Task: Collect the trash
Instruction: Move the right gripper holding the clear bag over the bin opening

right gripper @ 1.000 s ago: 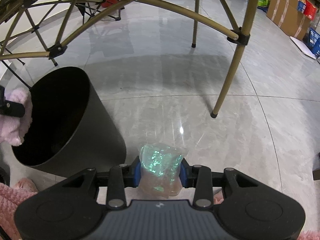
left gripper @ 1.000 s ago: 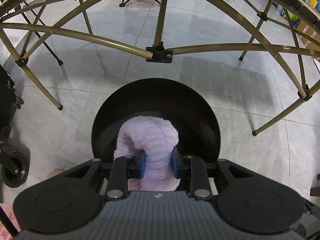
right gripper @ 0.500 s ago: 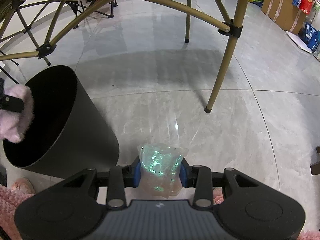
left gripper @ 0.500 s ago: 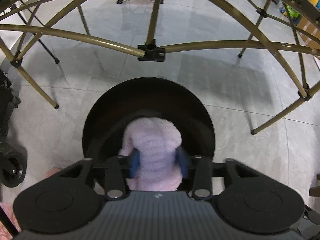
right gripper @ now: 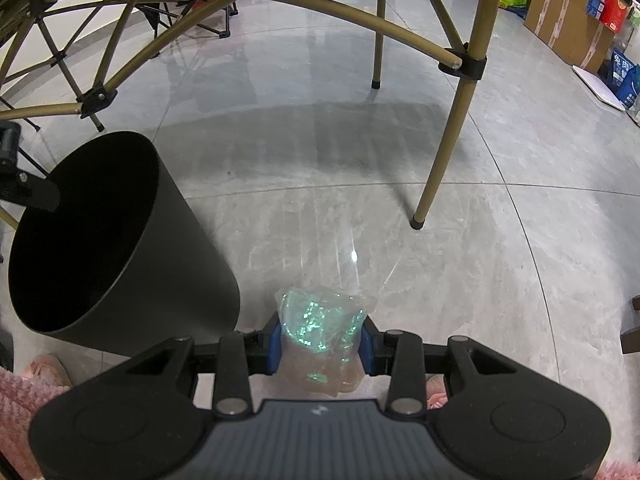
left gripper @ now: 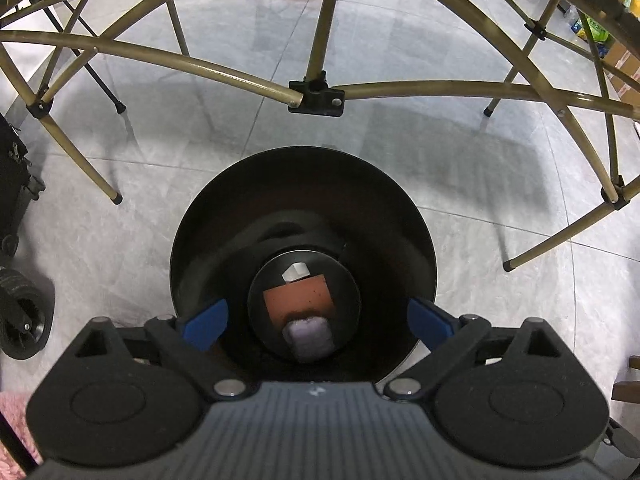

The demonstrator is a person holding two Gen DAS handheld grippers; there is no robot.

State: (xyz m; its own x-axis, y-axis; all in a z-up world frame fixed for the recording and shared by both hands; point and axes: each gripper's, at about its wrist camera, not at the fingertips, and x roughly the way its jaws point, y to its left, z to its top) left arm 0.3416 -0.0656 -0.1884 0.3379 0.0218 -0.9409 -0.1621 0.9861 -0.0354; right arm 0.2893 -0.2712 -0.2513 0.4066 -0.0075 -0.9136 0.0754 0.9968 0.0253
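Note:
My left gripper (left gripper: 316, 322) hangs right over the black round bin (left gripper: 303, 180), its jaws opening wide with nothing between them. A fluffy lilac cloth (left gripper: 308, 335) lies on the bin's bottom beside an orange-brown card (left gripper: 298, 298) and a white scrap (left gripper: 295, 272). In the right wrist view the same bin (right gripper: 176, 264) stands at the left on the floor. My right gripper (right gripper: 322, 344) is shut on a crumpled clear wrapper with green glitter (right gripper: 320, 324), held above the floor just right of the bin. The left gripper's finger (right gripper: 28, 188) shows over the bin's far rim.
Gold folding-table legs (right gripper: 448, 128) and curved struts (left gripper: 208, 68) cross above and behind the bin. A black wheeled case (left gripper: 16, 264) stands at the left. Cardboard boxes (right gripper: 568, 16) line the far right wall. Pink slippers (right gripper: 44, 368) and a pink fuzzy sleeve sit near the bin.
The left gripper opened wide and let go of the lilac cloth, which dropped to the bottom of the bin. The right gripper kept still, holding the wrapper.

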